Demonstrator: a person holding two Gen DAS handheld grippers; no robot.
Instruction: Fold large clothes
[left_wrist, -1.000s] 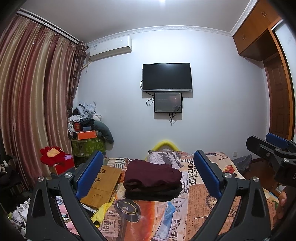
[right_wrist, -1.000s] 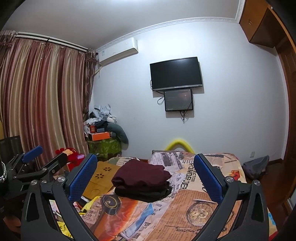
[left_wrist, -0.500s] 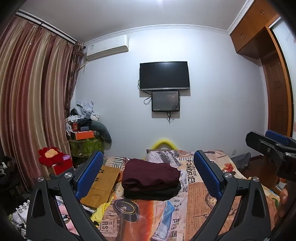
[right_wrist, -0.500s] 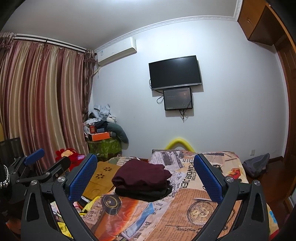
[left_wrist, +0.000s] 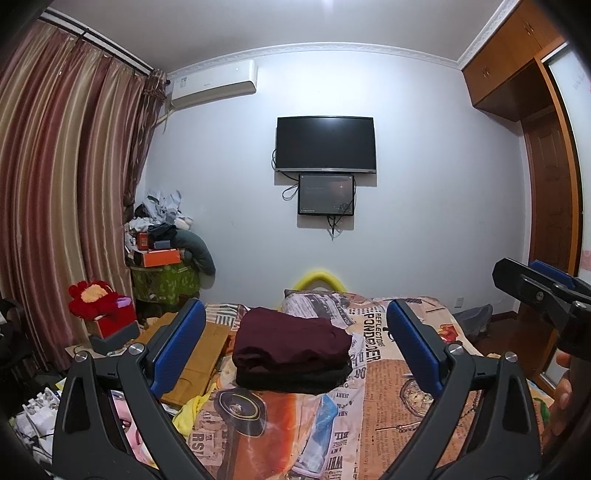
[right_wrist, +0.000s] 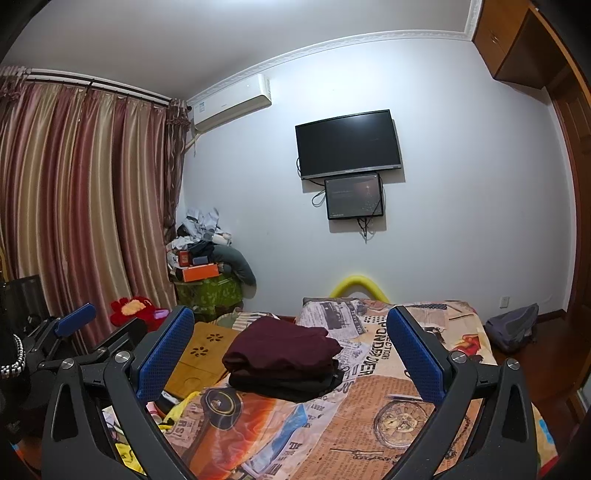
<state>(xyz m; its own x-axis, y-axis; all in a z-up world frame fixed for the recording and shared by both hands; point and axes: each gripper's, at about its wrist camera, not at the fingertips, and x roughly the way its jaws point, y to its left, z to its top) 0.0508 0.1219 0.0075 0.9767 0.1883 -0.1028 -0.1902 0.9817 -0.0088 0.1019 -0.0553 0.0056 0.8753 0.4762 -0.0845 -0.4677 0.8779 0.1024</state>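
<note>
A folded maroon garment (left_wrist: 291, 339) lies on top of a folded black garment (left_wrist: 291, 382) on the bed with a printed newspaper-pattern cover (left_wrist: 384, 373). The same stack shows in the right wrist view, maroon (right_wrist: 280, 349) over black (right_wrist: 284, 386). My left gripper (left_wrist: 295, 347) is open and empty, held above the near part of the bed, well short of the stack. My right gripper (right_wrist: 291, 350) is open and empty, likewise short of the stack. The right gripper shows at the right edge of the left wrist view (left_wrist: 543, 291).
A low wooden table (left_wrist: 199, 354) stands left of the bed. A red plush toy (left_wrist: 94, 299) and a cluttered pile on a green box (left_wrist: 162, 280) stand by the curtains. A TV (left_wrist: 325, 144) hangs on the far wall. A wardrobe (left_wrist: 554, 184) stands at the right.
Both views have shifted slightly, the room sitting a little higher in frame. The clothes stack has not moved. Both grippers stay open.
</note>
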